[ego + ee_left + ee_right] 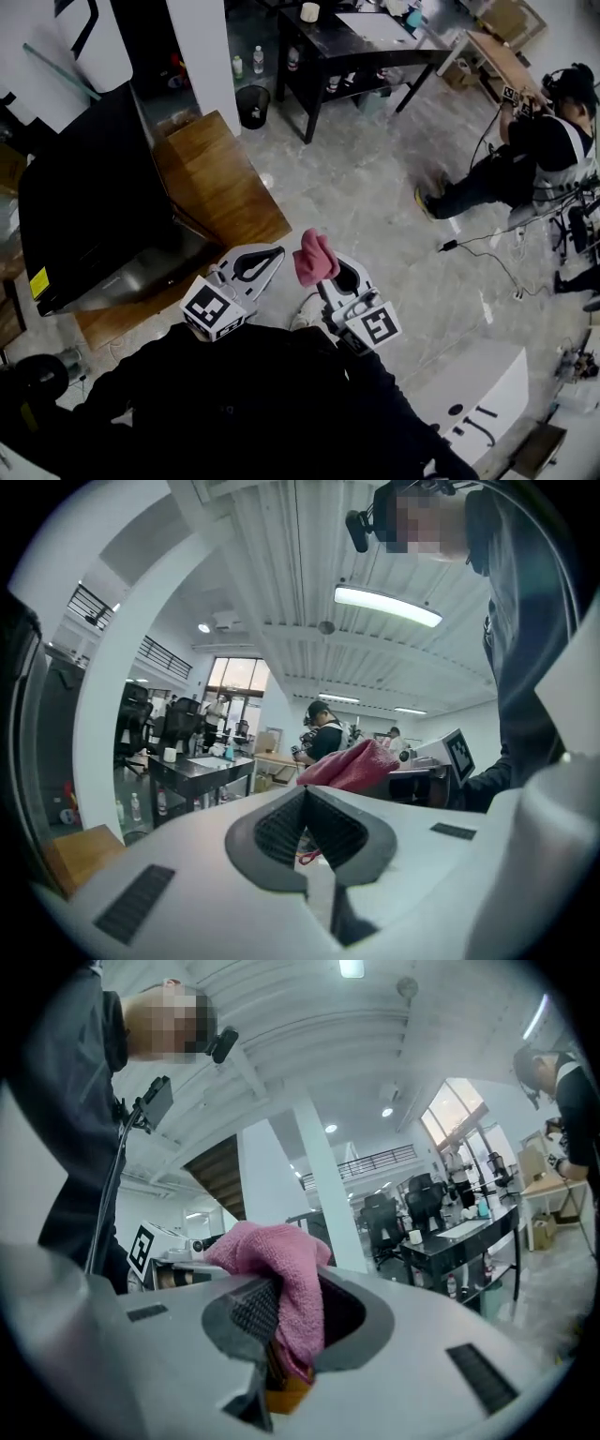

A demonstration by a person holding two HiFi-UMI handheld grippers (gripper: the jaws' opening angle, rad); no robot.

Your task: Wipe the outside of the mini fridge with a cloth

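Right gripper is clamping the pink cloth, its bunch poking forward past the jaws. Left gripper is sitting closed, empty. Black mini fridge is standing off left on a wooden board, on a grey tile floor.

The head camera looked steeply down from above the person's shoulders, with the left gripper and right gripper close beneath it and the mini fridge off to the left. Each gripper camera sat just behind its own jaws and tilted up toward the ceiling (so the jaws filled the lower frame). The left gripper view faced across to the pink cloth and the right gripper's marker cube. All three views shared the black desk; a second person appeared in the head and left gripper views.
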